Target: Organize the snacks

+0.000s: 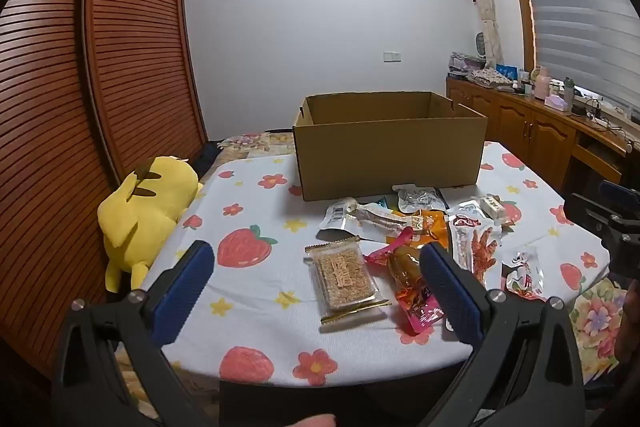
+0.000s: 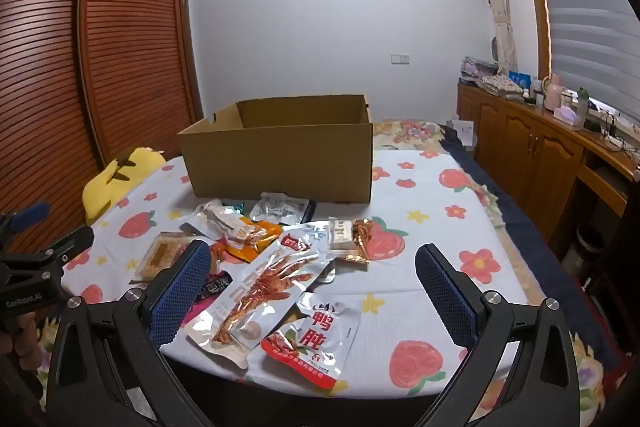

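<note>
Left gripper [image 1: 318, 279]: jaws spread wide, empty, hovering above the near table edge. Right gripper [image 2: 313, 285]: likewise wide and empty.

Between and just beyond the left fingers lie the clear-wrapped grain bar [image 1: 345, 274] and, touching its right side, the orange-pink pouch [image 1: 412, 287]. Below the right gripper lie the chicken-foot packet [image 2: 260, 291] and the white duck-gizzard pouch [image 2: 316, 337], overlapping at the table's near edge.

Handling, judged: all look light, thin, glossy film, so likely slippery and floppy. The bar looks stiffer; pinch across its short width. For pouches, take the sealed edge.

More packets [image 1: 384, 215] are heaped just before the open cardboard box [image 1: 390, 151], which stands beyond on the strawberry tablecloth [image 1: 256, 211]. No snack shows inside.
</note>
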